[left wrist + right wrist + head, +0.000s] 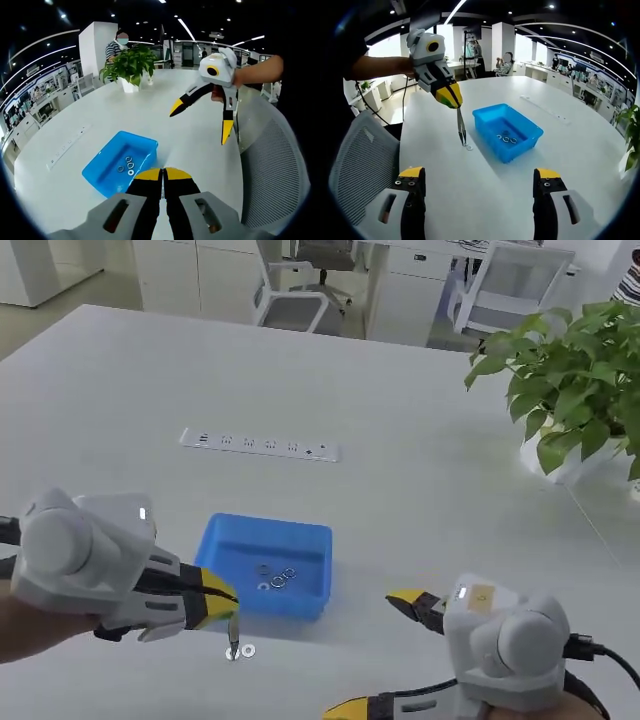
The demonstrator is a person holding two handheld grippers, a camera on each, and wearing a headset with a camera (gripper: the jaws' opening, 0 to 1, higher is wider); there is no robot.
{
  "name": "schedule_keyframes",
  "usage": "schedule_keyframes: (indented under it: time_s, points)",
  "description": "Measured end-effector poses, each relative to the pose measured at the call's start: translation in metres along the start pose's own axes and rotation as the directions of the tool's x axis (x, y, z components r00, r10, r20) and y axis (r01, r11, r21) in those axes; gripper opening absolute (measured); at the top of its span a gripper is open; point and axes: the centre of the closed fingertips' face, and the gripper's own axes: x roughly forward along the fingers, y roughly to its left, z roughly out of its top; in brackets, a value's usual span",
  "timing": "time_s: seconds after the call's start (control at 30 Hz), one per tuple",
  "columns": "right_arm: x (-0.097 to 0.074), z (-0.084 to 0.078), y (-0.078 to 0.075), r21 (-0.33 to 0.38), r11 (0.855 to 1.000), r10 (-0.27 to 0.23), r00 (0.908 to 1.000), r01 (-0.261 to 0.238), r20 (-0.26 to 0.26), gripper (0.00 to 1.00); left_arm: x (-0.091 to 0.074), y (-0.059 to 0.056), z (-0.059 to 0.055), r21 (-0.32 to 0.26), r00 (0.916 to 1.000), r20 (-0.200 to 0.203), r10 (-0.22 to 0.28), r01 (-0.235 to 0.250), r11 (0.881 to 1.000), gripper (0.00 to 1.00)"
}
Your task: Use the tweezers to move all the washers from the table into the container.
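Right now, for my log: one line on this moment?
left gripper shut on tweezers; tweezers at table washer; right gripper open

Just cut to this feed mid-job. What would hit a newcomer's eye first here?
The blue container sits low in the centre of the head view, with a few washers in it. Just in front of it, the left gripper is shut on tweezers whose tips point down at loose washers on the table. The right gripper hangs open to the right, and a leafy plant stands at far right.
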Motion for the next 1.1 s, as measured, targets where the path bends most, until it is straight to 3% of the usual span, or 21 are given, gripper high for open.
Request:
schedule_keyframes:
  time_s: [0.97, 1.1]
  points:
    - [0.0027, 0.0003, 0.0014, -0.005, 1.000, 0.013, 0.9999, -0.013, -0.003, 0.88, -0.0007, -0.0032, -0.0018, 0.019, 0.9998, -0.012, -0.015, 0.015, 1.000, 0.05]
    - [0.0063, 0.0038, 0.0057, -0.039, 0.998, 0.041, 0.9992, -0.041, 0.003, 0.82, -0.0004, -0.0038, -0.0018, 0.025, 0.9997, -0.013, -0.023, 0.023, 0.999, 0.05]
